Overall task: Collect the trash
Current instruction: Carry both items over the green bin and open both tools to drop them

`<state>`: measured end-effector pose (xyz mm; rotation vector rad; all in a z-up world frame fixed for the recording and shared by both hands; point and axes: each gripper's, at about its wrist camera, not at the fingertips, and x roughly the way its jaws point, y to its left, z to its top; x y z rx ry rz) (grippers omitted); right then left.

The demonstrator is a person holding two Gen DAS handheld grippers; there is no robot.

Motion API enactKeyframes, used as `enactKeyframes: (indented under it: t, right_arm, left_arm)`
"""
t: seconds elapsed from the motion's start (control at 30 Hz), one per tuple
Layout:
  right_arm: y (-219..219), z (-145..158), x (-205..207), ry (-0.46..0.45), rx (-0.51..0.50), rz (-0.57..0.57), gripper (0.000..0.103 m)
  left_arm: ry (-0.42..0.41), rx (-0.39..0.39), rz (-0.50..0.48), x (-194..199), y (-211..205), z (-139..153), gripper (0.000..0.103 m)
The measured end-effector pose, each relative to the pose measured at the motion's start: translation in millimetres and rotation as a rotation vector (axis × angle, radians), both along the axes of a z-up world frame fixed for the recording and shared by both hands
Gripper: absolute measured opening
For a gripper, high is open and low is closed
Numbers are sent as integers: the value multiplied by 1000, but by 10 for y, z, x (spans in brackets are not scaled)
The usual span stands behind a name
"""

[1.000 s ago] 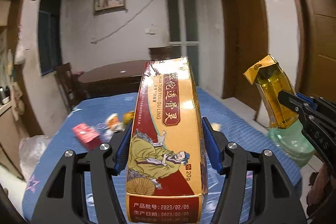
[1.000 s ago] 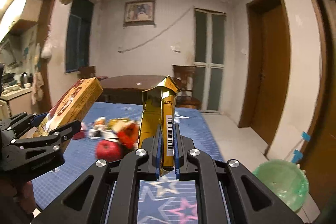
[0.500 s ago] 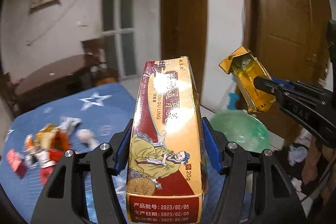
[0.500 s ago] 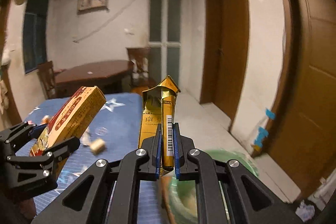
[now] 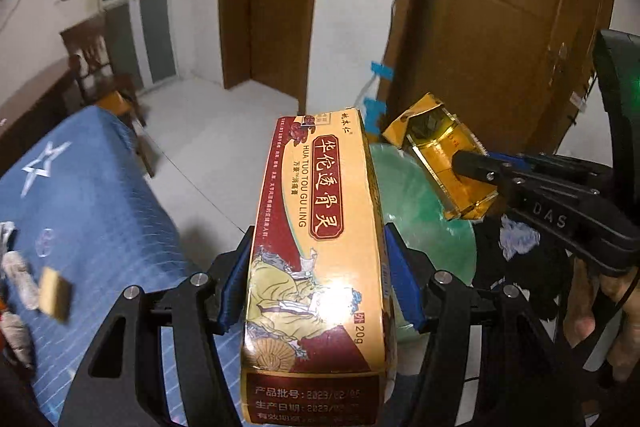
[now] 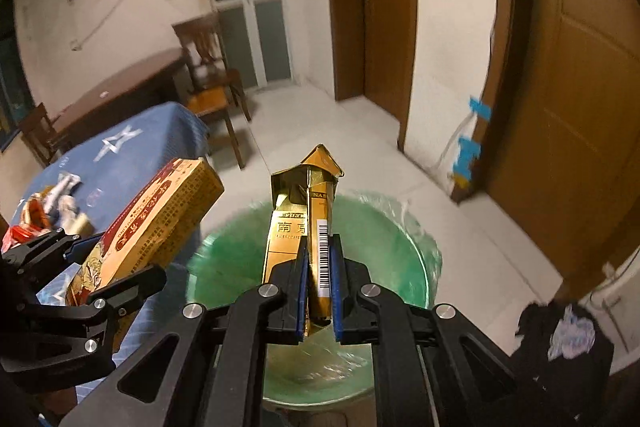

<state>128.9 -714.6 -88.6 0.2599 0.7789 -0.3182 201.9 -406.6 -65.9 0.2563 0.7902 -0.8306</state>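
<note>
Gold carton [image 6: 316, 227] sitting clamped in right gripper [image 6: 318, 291], pitched down over green-lined bin [image 6: 420, 255]. Left gripper [image 5: 316, 291], angled down alongside, gripping medicine box [image 5: 320, 267] near blue table [image 5: 92, 207] edge.

Green-lined bin [image 6: 416, 247] mouth open below; blue-clothed table [image 6: 132, 151] edge crowds left.

Pretty dim indoor shots with a warm yellowish cast, kinda grainy. Heavy fisheye: doors [image 6: 568, 107] bow outward and the corners go black. There's a hot glare spot on the glossy box [image 5: 320, 267] in the left view. The green bin [image 6: 312, 307] rim smears with motion blur, and the scraps on the blue desk [image 5: 92, 219] look soft too.
</note>
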Motion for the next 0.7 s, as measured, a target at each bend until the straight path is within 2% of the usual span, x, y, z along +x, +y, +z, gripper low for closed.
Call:
enactKeyframes:
  t: [0.07, 0.13, 0.2, 0.4, 0.6, 0.63, 0.67, 0.7]
  right_arm:
    - [-85, -229, 76, 38, 14, -5, 10]
    - [91, -419, 6, 56, 22, -9, 10]
    - [51, -545, 54, 67, 34, -12, 10]
    - [14, -708, 130, 71, 44, -14, 10]
    - [6, -718, 142, 68, 45, -14, 10]
    - [9, -714, 131, 67, 44, -17, 11]
    - [26, -693, 110, 63, 42, -19, 17]
    - [32, -682, 88, 59, 43, -20, 28]
  left_arm:
    - [19, 20, -15, 39, -69, -88, 59]
    - [32, 37, -18, 103, -128, -160, 59]
    - [39, 42, -23, 103, -174, -203, 59]
    - [48, 49, -22, 150, -297, -257, 59]
    - [54, 67, -7, 125, -412, -260, 59]
    - [58, 70, -5, 138, -405, -275, 60]
    - [61, 74, -1, 149, -395, -283, 60]
    - [62, 74, 2, 151, -387, -265, 62]
